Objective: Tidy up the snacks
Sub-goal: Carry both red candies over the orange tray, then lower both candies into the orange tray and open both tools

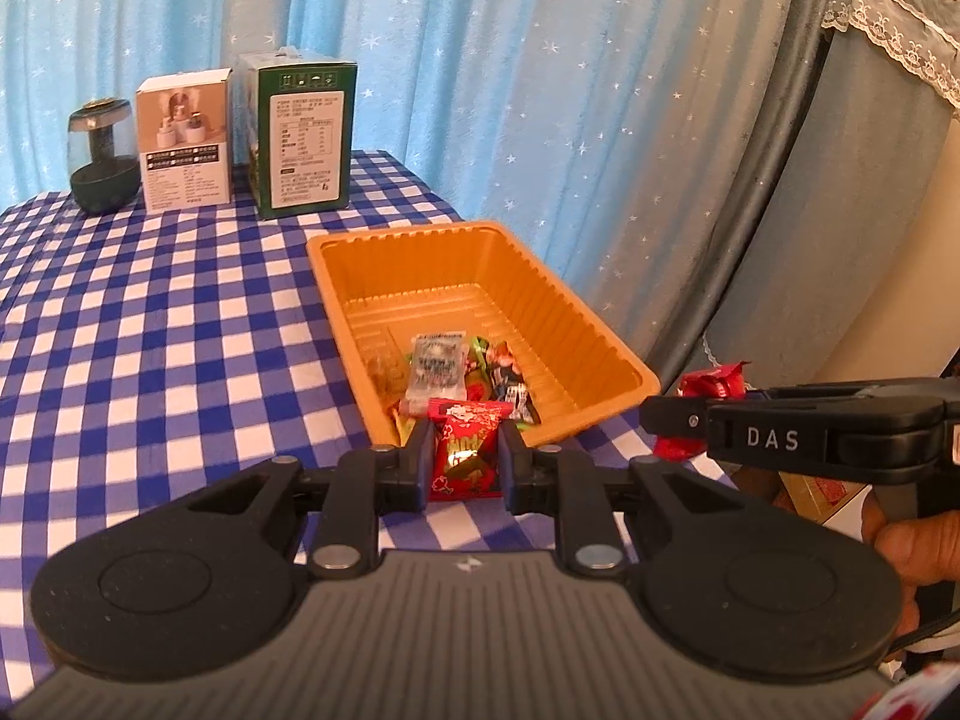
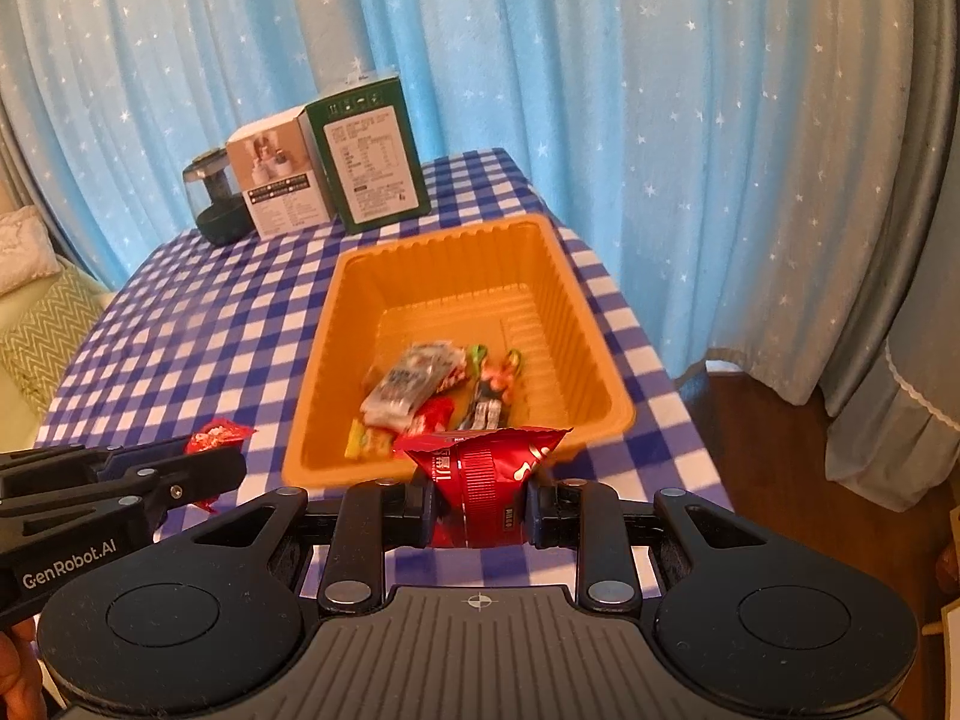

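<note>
An orange plastic tray (image 1: 576,324) (image 2: 564,276) stands on the blue checked tablecloth and holds several wrapped snacks (image 1: 456,372) (image 2: 432,390) at its near end. My left gripper (image 1: 465,450) is shut on a red snack packet (image 1: 465,456), held just before the tray's near rim. My right gripper (image 2: 480,498) is shut on a red snack packet (image 2: 486,474), also at the tray's near rim. Each gripper shows in the other's view: the right gripper (image 1: 678,420) with its red packet (image 1: 714,384), the left gripper (image 2: 198,468) with its red packet (image 2: 216,435).
A dark glass jar (image 1: 102,156) (image 2: 216,198), a white box (image 1: 183,144) (image 2: 282,180) and a green box (image 1: 303,138) (image 2: 372,162) stand at the table's far edge. A blue starred curtain (image 1: 540,60) hangs behind. The table edge drops off right of the tray.
</note>
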